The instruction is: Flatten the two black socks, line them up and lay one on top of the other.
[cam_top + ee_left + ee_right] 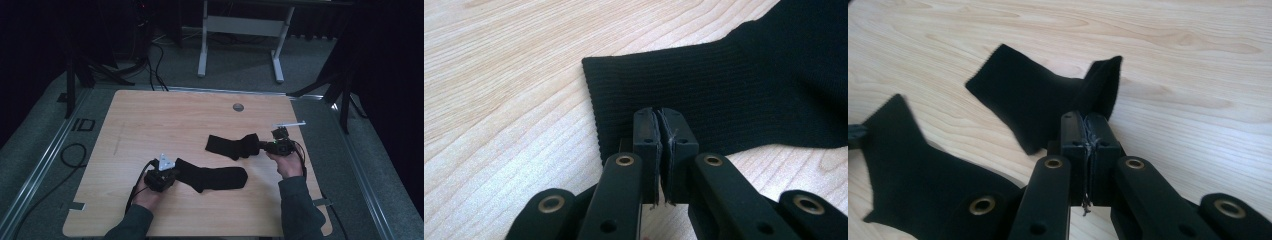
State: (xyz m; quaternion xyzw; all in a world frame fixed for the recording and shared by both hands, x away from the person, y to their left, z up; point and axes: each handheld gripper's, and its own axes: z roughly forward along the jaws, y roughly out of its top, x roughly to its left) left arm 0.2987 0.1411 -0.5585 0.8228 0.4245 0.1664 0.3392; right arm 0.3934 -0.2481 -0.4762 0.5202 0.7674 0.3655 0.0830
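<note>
Two black socks lie on the wooden table. The near sock stretches left to right, and my left gripper is shut on its ribbed cuff at the left end. In the left gripper view the closed jaws pinch the cuff's lower edge. The far sock lies bent, with my right gripper shut on its right end. In the right gripper view the jaws hold that end slightly raised, and the near sock shows at the left.
A round grey grommet sits near the table's far edge. Behind the table stand the white legs of a desk. Cables lie on the grey floor at the left. The table's left half is bare wood.
</note>
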